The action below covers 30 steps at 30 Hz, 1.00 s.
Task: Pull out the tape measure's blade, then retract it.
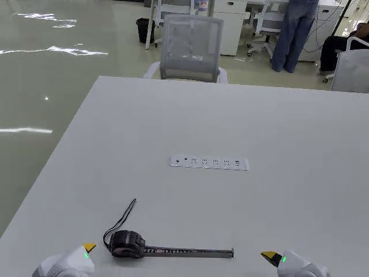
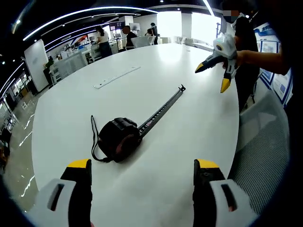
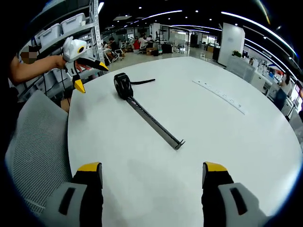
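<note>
tape (image 1: 128, 243): lower centre of head view, on bench (image 1: 230, 115), blade (image 1: 190, 251) out rightward | left gripper (image 2: 143, 165), right gripper (image 3: 152, 166): both spread, empty | handling: likely light, hard-cased; blade thin, springy; take hook (image 1: 232, 252)

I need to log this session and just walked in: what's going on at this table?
A person works two grippers over a white table. A black tape measure lies there with its blade out, flat on the surface. The left gripper is nearer the case, the right gripper nearer the blade's hook. Both are open and touch nothing. The blade is not yet retracted.
</note>
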Available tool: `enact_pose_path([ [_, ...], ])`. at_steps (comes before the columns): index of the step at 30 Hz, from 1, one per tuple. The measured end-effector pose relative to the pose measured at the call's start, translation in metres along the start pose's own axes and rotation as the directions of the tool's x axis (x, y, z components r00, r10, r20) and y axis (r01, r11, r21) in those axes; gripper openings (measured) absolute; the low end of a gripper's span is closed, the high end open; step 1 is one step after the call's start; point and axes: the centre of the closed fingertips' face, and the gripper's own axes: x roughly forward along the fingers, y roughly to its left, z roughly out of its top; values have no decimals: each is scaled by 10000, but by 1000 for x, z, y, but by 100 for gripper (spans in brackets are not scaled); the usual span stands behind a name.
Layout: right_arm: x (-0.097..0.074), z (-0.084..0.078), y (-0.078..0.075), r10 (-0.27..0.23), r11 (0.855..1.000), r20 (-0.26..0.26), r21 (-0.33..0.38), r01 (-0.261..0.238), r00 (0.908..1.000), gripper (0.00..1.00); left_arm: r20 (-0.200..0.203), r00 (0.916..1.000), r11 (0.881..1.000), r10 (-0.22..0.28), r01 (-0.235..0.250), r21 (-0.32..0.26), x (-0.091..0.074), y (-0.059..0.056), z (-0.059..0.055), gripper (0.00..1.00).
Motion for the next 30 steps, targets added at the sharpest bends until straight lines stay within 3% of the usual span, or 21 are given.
enact_pose_path([
  [9, -14, -3, 11, -536, 9981, 237, 310, 529, 9983, 93, 405, 9988, 9985, 287, -267, -488, -9, -9, 7, 91],
  [16, -21, 5, 18, -916, 9936, 663, 729, 867, 9936, 95, 768, 9960, 9942, 461, -382, -1010, -12, -19, 12, 95],
  [22, -24, 17, 23, -1315, 9883, 965, 907, 1228, 9866, 97, 1158, 9886, 9833, 965, -767, -1648, -16, -21, 16, 96],
  [30, -26, 29, 25, -1726, 9814, 1199, 1057, 1603, 9777, 97, 1499, 9785, 9724, 1415, -1090, -2064, -21, -28, 22, 97],
])
